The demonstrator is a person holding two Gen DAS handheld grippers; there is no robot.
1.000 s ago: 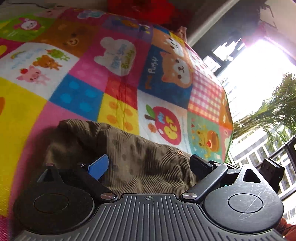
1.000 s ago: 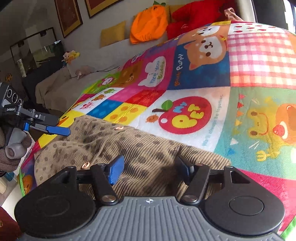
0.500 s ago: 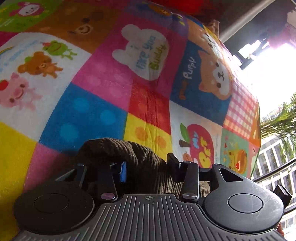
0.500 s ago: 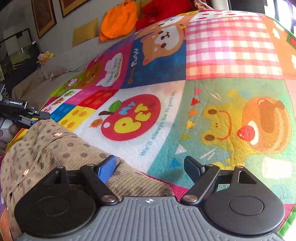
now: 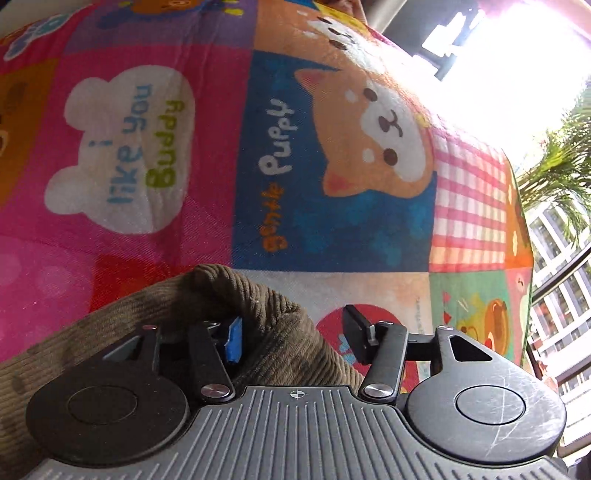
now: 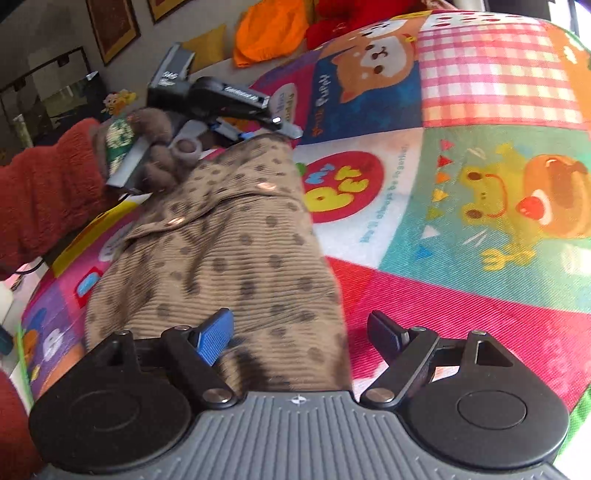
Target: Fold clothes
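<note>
Left hand-held gripper [image 5: 293, 334]: jaws spread, blue pad [image 5: 233, 338] and black finger well apart; a fold of the brown corduroy garment [image 5: 258, 306] bunches over the blue pad and hides its base. Cannot tell whether the cloth only drapes there or is caught on that finger; nothing is pinched between the two. Garment's lower part is cut off by the gripper body in this view.

Right hand-held gripper [image 6: 301, 334]: released, jaws wide. Near end of the garment [image 6: 236, 251] lies between and under the fingers, its hem hidden behind the gripper housing. The blue pad [image 6: 216, 334] sits over the cloth; contact cannot be judged. The black finger is over bare mat.

Garment: brown, dotted, with small round snaps, lying in a long strip on the patchwork cartoon mat [image 6: 480, 166], running from the right gripper away toward the left one. It is motion-blurred, so fold layers are hard to separate.

Far end: the left hand-held gripper [image 6: 280, 127] is at the garment's far edge, fingertips blurred and partly hidden by the cloth. The person's hand [image 6: 162, 155] and red fleece sleeve [image 6: 48, 184] hold it; the sleeve is cut off at the frame's left.

Beyond the mat: orange cushion [image 6: 269, 33], red one partly cropped; window glare washes out the left view's far right corner.
</note>
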